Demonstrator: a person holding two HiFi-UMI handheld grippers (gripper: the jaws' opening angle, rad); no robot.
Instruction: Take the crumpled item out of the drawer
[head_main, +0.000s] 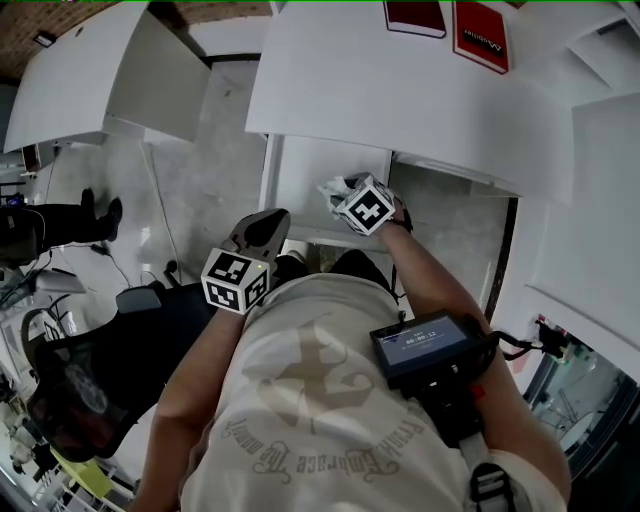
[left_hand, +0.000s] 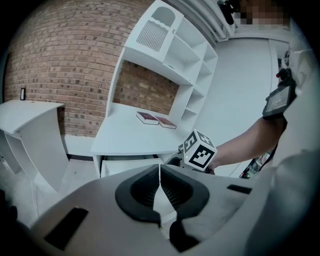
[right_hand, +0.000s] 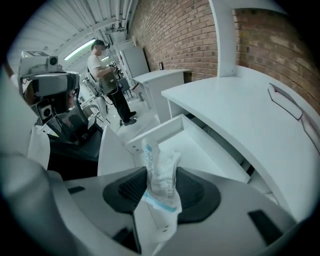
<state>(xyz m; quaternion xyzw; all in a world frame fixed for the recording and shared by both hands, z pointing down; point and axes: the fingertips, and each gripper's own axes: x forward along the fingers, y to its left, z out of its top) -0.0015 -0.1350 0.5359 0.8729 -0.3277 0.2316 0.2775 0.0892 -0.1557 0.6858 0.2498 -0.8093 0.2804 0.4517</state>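
Observation:
In the right gripper view a crumpled white item (right_hand: 161, 180) with pale blue print stands pinched between the dark pads of my right gripper (right_hand: 161, 189), above the open white drawer (right_hand: 195, 150). From the head view the right gripper (head_main: 352, 200) hangs over the drawer (head_main: 300, 170) with the crumpled item (head_main: 333, 188) showing beside its marker cube. My left gripper (head_main: 262, 232) is held back from the drawer front, nearer my body, and its jaws are shut with nothing between them. The left gripper view looks past its own shut jaws (left_hand: 160, 192) at the drawer (left_hand: 127, 164) and the right gripper's marker cube (left_hand: 200, 151).
A white desk top (head_main: 400, 90) overhangs the drawer, with two dark red books (head_main: 450, 25) on it. White shelving (left_hand: 175, 50) rises against a brick wall. A second white desk (head_main: 100, 80) stands to the left. Another person (right_hand: 107, 75) stands far off in the room.

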